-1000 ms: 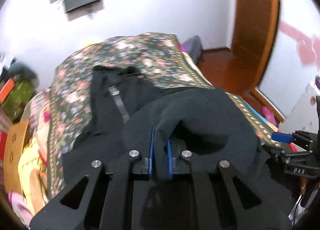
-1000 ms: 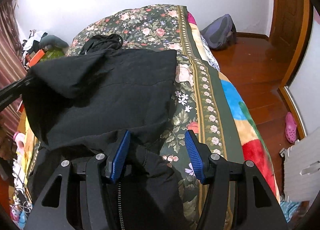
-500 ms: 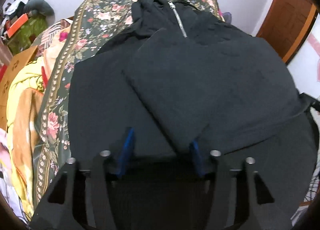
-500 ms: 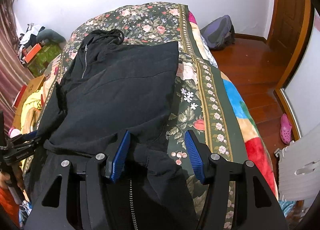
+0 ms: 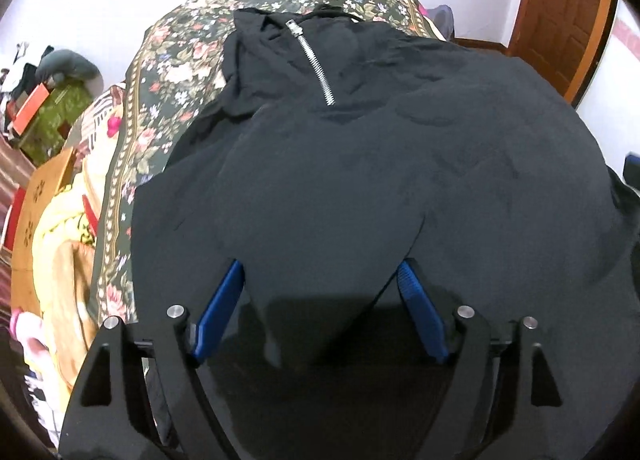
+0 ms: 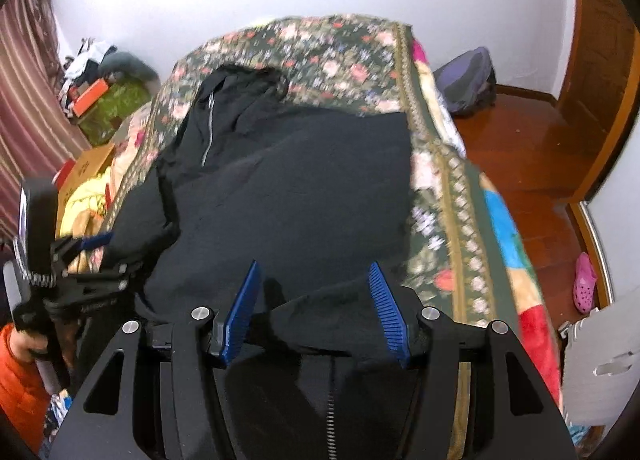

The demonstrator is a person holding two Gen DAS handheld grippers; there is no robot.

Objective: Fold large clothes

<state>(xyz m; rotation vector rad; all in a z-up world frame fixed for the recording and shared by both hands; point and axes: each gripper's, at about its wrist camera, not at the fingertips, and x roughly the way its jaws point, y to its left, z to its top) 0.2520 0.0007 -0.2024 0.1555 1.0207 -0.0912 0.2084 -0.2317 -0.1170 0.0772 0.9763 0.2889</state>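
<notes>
A black zip-up jacket is being displayed spread across a floral bedspread, one part folded over its middle and the silver zipper showing near the collar at the far end. The left gripper is being held with its blue fingers spread wide over the jacket's near edge, nothing being clamped. The right gripper is likewise being held open above the near hem. A purple backpack is lying on the wooden floor beside the bed.

Floral bedspread, purple backpack, pink clog.
</notes>
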